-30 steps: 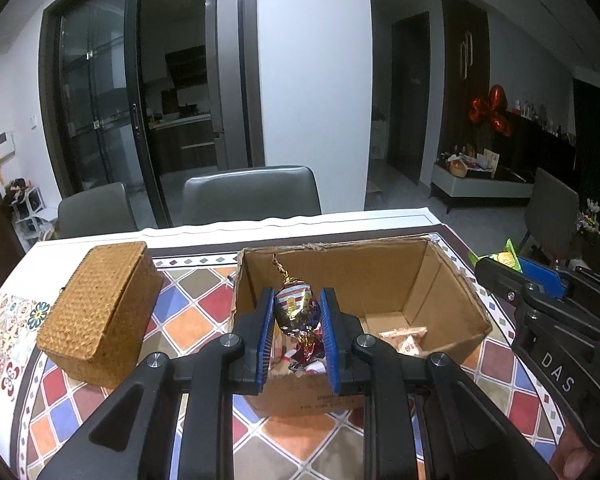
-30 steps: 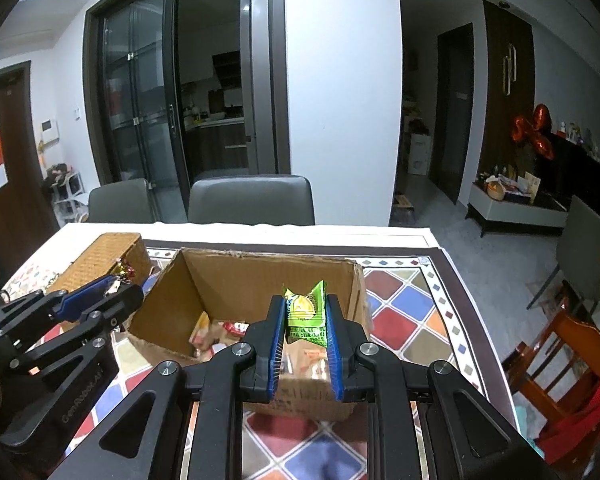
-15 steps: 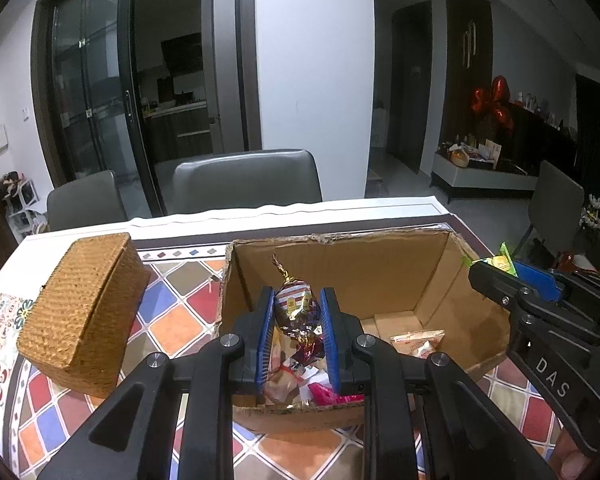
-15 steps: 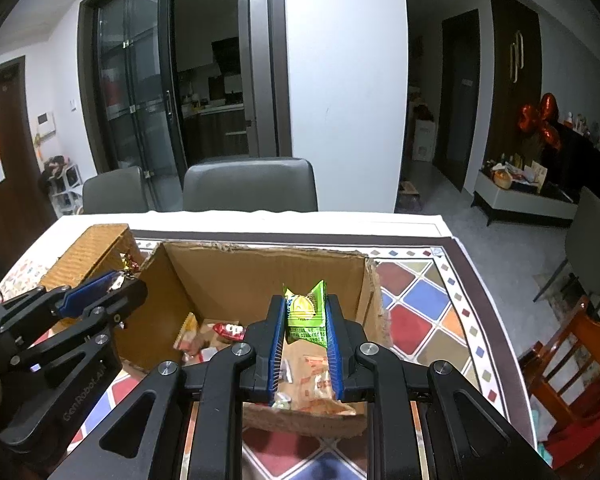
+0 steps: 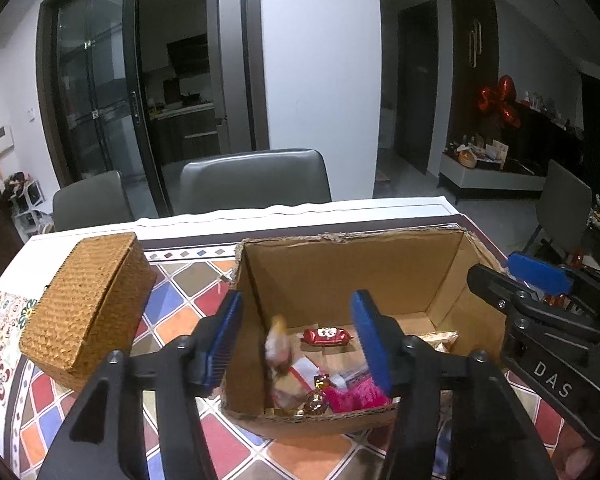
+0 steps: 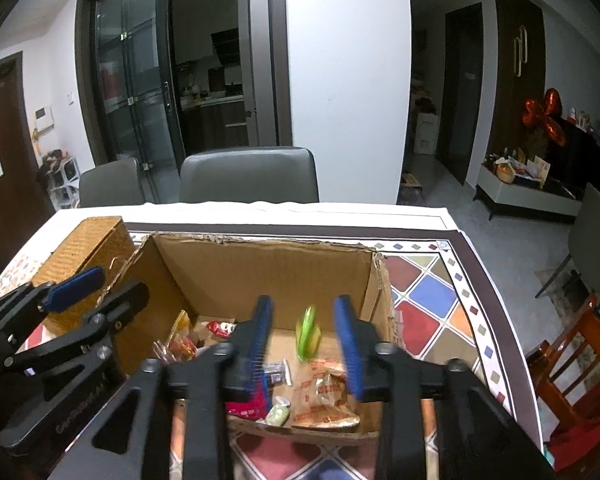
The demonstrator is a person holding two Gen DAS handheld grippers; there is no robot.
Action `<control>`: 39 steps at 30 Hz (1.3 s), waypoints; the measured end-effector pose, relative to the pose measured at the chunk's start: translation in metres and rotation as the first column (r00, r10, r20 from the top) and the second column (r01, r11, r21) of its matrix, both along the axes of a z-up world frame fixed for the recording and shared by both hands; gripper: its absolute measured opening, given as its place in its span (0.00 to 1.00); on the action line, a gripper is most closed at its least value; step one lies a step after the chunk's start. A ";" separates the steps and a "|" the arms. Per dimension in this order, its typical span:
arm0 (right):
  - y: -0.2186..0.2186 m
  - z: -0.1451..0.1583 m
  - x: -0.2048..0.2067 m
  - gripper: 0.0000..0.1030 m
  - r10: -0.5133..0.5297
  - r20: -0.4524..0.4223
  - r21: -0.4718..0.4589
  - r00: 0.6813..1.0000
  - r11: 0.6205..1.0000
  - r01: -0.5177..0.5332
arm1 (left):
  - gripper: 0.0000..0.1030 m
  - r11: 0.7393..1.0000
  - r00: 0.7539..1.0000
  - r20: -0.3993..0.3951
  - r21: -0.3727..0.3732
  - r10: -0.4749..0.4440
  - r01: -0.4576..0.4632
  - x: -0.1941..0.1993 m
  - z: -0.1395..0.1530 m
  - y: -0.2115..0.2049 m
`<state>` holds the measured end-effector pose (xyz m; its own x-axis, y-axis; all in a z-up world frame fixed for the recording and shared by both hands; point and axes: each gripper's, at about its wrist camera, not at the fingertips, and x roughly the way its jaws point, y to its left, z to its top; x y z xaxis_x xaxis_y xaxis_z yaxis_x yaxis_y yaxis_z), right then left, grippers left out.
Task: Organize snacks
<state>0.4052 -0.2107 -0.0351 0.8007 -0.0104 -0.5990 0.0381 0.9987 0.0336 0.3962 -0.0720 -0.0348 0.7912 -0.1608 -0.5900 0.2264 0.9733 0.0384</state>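
Observation:
An open cardboard box (image 5: pixel 340 264) sits on the tiled tablecloth and holds several wrapped snacks. My left gripper (image 5: pixel 300 344) is open above its near left part; a blurred foil-wrapped candy (image 5: pixel 278 346) falls between the fingers. A red candy (image 5: pixel 327 335) lies on the box floor. My right gripper (image 6: pixel 304 340) is open above the box (image 6: pixel 260 264); a blurred green packet (image 6: pixel 308 332) drops between its fingers. Each gripper shows at the other view's edge.
A closed wicker box (image 5: pixel 88 304) stands left of the cardboard box, also in the right wrist view (image 6: pixel 84 252). Grey chairs (image 5: pixel 256 180) stand behind the table. A wooden chair (image 6: pixel 572 372) is at the right of the table.
Both grippers moved forward over the box and opened. The foil candy left the left gripper and the green packet left the right gripper; both are falling into the box.

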 end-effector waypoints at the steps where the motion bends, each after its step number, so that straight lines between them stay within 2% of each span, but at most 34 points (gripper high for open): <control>1: 0.000 0.000 -0.001 0.47 -0.005 0.001 -0.003 1.000 1.000 0.005 | 0.59 1.000 1.000 -0.001 -0.002 0.003 -0.003 0.000 0.000 0.001; 4: -0.001 0.002 -0.003 0.60 -0.024 0.004 -0.008 1.000 1.000 0.024 | 0.65 1.000 1.000 0.003 0.002 0.020 -0.020 -0.003 0.002 0.003; 7: -0.002 0.005 -0.008 0.69 -0.045 0.009 -0.021 0.999 0.999 0.045 | 0.68 0.999 0.999 0.005 0.003 0.038 -0.038 -0.005 0.004 0.006; 13: -0.006 0.013 -0.021 0.74 -0.067 0.014 -0.018 0.998 0.998 0.067 | 0.74 0.998 0.998 0.018 0.011 0.054 -0.054 -0.021 0.014 0.008; 21: -0.007 0.024 -0.048 0.78 -0.072 0.030 -0.012 0.997 0.997 0.072 | 0.83 0.997 0.996 0.049 0.008 0.074 -0.075 -0.048 0.028 0.012; 39: 0.005 0.047 -0.112 0.79 -0.065 0.069 -0.019 0.995 0.998 0.067 | 0.84 0.995 0.992 0.078 0.009 0.095 -0.096 -0.107 0.049 0.025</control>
<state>0.2936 -0.2058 0.0118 0.8371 -0.0766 -0.5417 0.1022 0.9946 0.0172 0.2889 -0.0467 0.0140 0.8459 -0.0754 -0.5280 0.1285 0.9896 0.0646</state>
